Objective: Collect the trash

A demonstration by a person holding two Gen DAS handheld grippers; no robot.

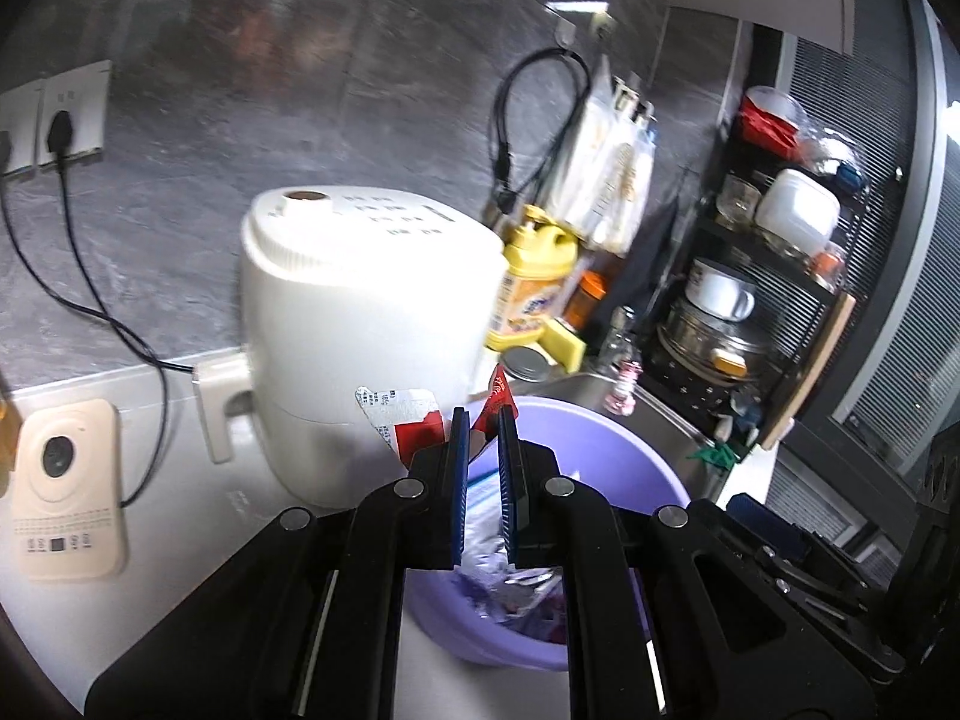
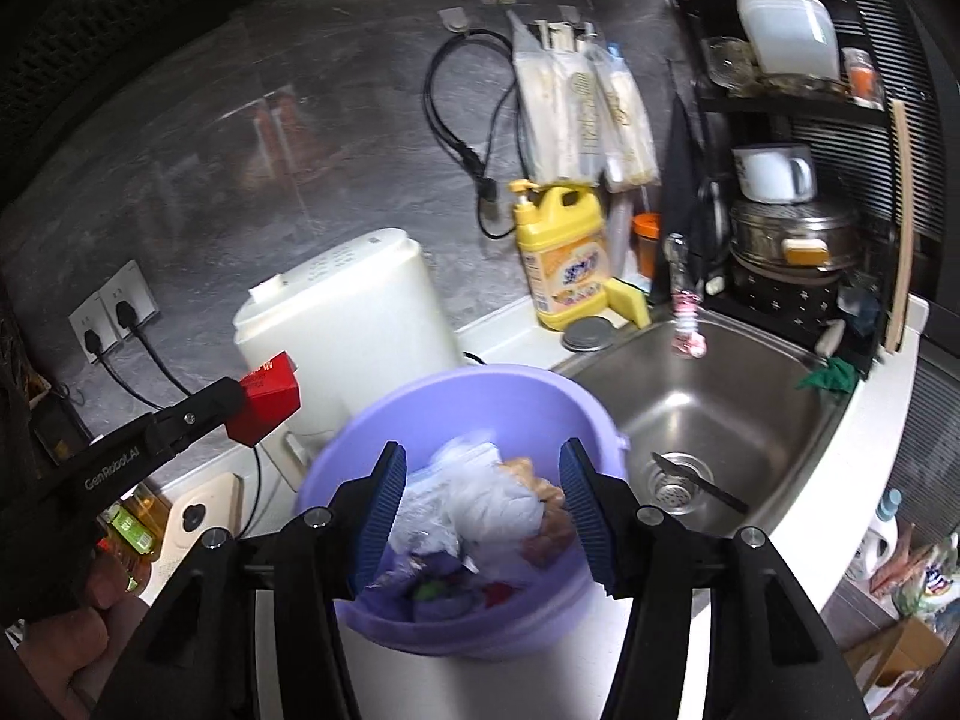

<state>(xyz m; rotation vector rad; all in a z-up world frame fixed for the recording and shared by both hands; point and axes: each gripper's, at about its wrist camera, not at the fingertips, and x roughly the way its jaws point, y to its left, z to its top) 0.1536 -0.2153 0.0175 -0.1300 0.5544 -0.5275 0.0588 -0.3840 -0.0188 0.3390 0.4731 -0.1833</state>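
Note:
A crumpled red and white carton [image 1: 402,420] is pinched between the blue pads of my left gripper [image 1: 483,420], held just over the near-left rim of a purple bin [image 1: 606,444]. From the right wrist view the same red carton [image 2: 267,405] sits in the left gripper [image 2: 237,405], left of the purple bin [image 2: 480,375]. My right gripper [image 2: 483,450] stands open above the bin, with no trash between its pads. Inside the bin lie a white plastic bag [image 2: 480,498], brown scraps and other wrappers.
A white appliance [image 1: 360,312] stands on the counter just behind the bin. A steel sink [image 2: 750,396] lies to the right, with a yellow detergent bottle [image 2: 561,258] and a sponge at its back. A loaded dish rack [image 2: 792,180] fills the right corner. Cables hang from wall sockets [image 1: 54,120].

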